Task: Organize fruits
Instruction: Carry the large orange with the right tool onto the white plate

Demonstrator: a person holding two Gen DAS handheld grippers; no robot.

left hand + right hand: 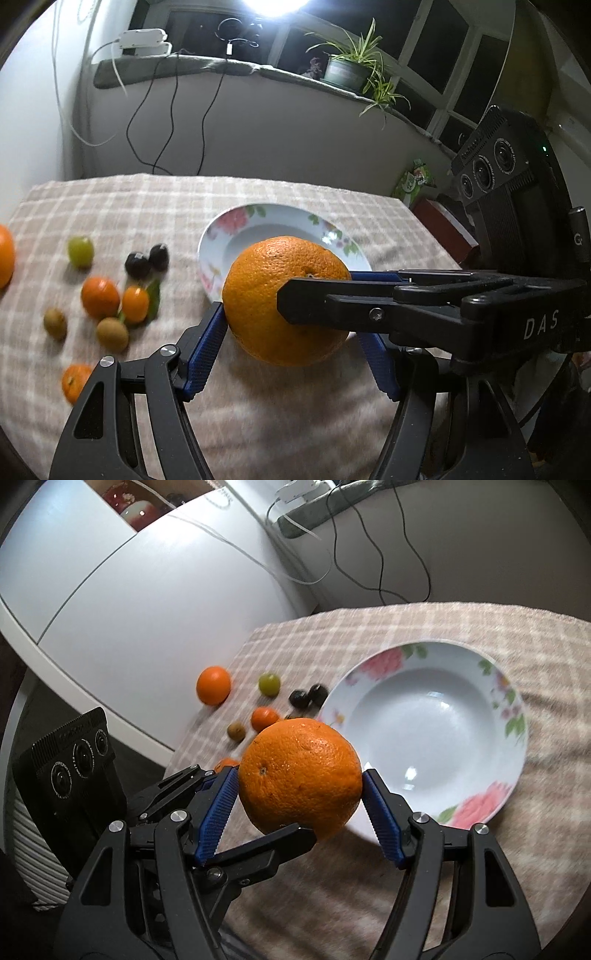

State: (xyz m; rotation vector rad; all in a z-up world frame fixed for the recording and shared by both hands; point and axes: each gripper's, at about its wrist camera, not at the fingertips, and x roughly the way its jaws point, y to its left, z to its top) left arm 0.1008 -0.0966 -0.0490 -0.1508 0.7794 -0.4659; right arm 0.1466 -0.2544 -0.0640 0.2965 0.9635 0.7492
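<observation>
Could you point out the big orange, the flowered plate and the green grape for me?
Big round orange [300, 775]: right wrist view, middle of its dimpled peel.
White flowered plate [436, 716]: right wrist view, bare inner bowl.
Small green grape [80, 251]: left wrist view, its centre.

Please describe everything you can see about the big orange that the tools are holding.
The large orange is round, bright orange, with a dimpled, slightly shiny peel and a small dark stem scar facing the right wrist camera. It is held in the air above the checked tablecloth, just before the near rim of the empty flowered plate. Both tools grip it at once: the right tool and the left tool each press blue ribbed pads on opposite sides.
</observation>
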